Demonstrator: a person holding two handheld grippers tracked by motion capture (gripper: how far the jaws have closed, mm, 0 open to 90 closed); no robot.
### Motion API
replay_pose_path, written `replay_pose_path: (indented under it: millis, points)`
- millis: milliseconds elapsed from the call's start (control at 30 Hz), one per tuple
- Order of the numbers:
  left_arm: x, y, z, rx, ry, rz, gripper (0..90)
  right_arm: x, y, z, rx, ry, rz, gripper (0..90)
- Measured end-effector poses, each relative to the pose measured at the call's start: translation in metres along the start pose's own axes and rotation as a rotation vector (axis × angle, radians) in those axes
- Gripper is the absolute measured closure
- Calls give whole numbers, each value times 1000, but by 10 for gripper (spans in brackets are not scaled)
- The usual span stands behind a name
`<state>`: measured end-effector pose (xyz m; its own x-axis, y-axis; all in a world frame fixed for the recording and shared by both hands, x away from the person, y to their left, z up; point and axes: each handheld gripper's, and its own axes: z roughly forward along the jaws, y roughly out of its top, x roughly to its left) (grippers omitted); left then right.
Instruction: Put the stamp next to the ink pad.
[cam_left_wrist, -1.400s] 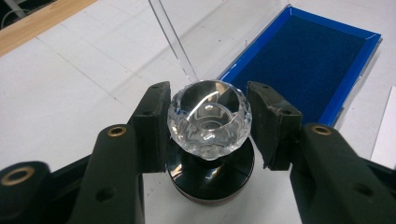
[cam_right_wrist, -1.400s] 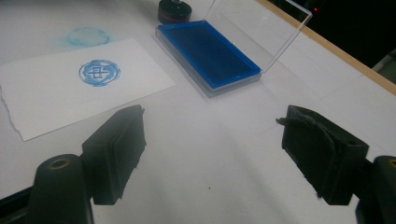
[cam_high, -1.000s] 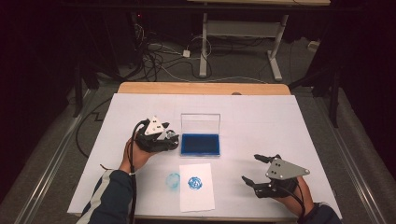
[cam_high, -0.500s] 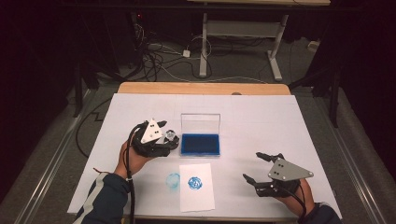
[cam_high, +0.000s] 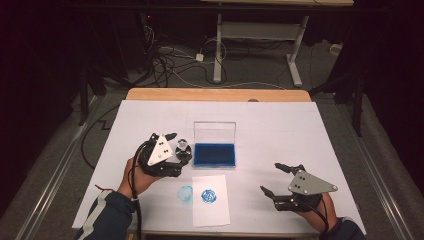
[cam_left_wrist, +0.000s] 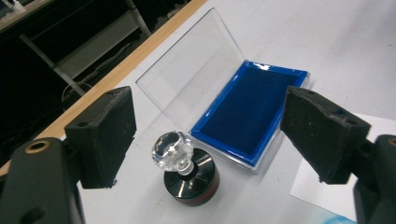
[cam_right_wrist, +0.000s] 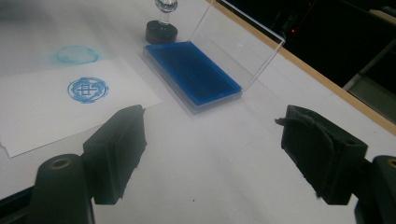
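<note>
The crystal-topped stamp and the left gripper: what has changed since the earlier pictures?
The left gripper has just been opening and let go of the black round stamp with a crystal knob, which now stands free beside the blue ink pad case. The right gripper, open, and the stamped white paper stayed.

black round stamp (cam_left_wrist: 190, 179) with crystal knob, upright, just beside open blue ink pad (cam_left_wrist: 250, 114)

a lab-type recording space — dim room, white-covered work table (cam_high: 280, 125) with a wooden edge, loose cables (cam_high: 170, 65) across the grey floor (cam_high: 60, 150), and a metal-framed bench (cam_high: 260, 35) behind.
</note>
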<state>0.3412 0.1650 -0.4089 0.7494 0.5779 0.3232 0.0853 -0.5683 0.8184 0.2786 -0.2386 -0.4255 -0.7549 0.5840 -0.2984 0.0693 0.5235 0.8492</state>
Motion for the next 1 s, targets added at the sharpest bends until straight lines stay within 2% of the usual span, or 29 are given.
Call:
replay_pose_path:
  millis: [267, 400, 567, 633, 733, 800, 867, 1000]
  points:
    - [-8, -6, -11, -19, 39, 37, 174, 0, 1, 1, 2, -4, -3, 219]
    - [-10, -9, -17, -6, 43, 51, 174, 0, 0, 2, 5, -7, -5, 219]
    - [-15, -11, -26, -15, 37, 55, 174, -1, 0, 0, 0, -11, -3, 220]
    - [-18, -14, -28, -10, 54, 62, 174, -1, 0, 1, -2, -10, -5, 220]
    - [-19, -19, -30, 1, 73, 52, 174, -1, 1, 2, -5, -8, -6, 220]
    - [-19, -25, -32, 0, 66, 32, 173, -1, 1, 3, -5, -3, -5, 220]
    - [-22, -30, -34, 2, 87, 45, 174, -1, 0, 4, -3, 1, -2, 220]
    - [-23, -41, -38, 12, 88, 29, 174, 0, 0, 5, 1, 4, -2, 220]
